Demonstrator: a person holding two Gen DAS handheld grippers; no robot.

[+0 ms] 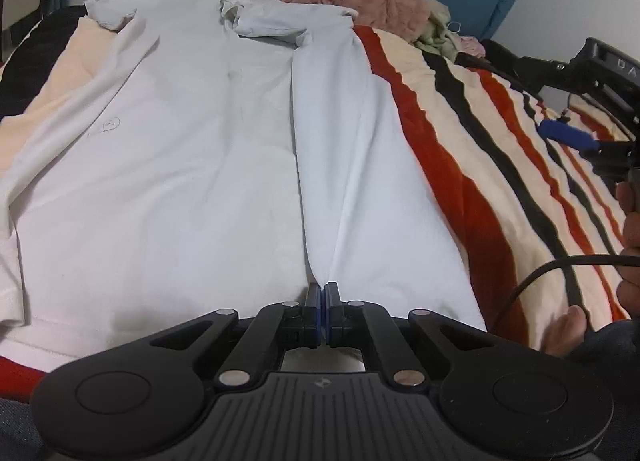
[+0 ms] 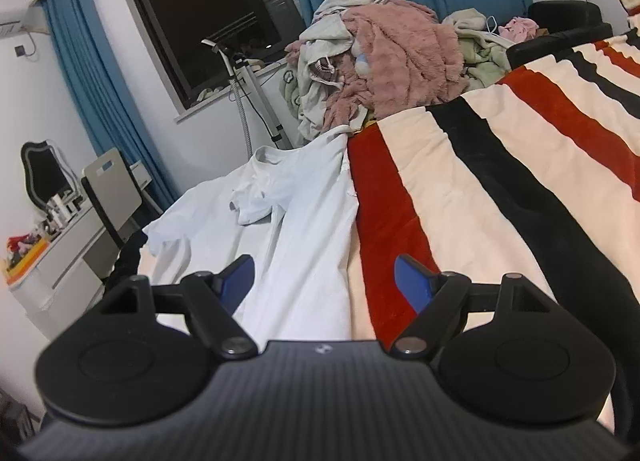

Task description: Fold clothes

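Shirt [image 1: 200, 165] lies lengthwise on the striped blanket [image 1: 500, 133], collar far; my left gripper [image 1: 322, 301] pinches its near hem fold, while my right gripper [image 2: 324, 281] hovers spread, empty, beside its right edge.

The left gripper [image 1: 322, 289] was held angled downward with its jaws pressed together on a pinch of the shirt [image 1: 200, 165], while the right gripper [image 2: 324, 273], gripped by a hand [image 1: 630, 229], was kept with its jaws spread wide and nothing between them.
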